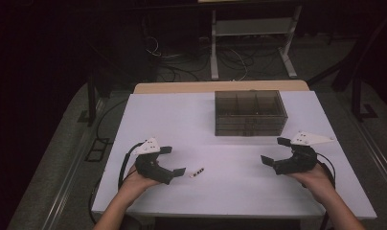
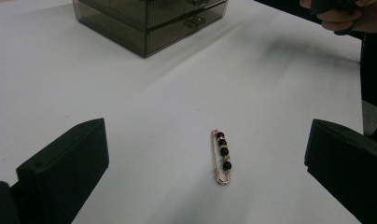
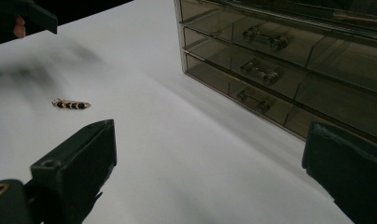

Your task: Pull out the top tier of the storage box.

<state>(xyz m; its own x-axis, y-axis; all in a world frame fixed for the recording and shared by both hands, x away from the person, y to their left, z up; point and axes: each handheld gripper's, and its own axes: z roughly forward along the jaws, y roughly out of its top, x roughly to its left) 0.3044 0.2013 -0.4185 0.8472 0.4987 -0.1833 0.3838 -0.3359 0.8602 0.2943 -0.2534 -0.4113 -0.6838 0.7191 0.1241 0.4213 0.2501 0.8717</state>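
Beaded gold pin [image 2: 222, 157] lies on smooth table [image 2: 130, 116].

A smoky translucent drawer organizer [image 1: 250, 113] sits at the far middle of the white surface [image 1: 182, 120]; cables [image 1: 230, 60] litter the floor beyond.

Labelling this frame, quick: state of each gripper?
Left gripper: open, holding nothing; the beaded pin lies on the table between its jaws.
Right gripper: open, holding nothing.
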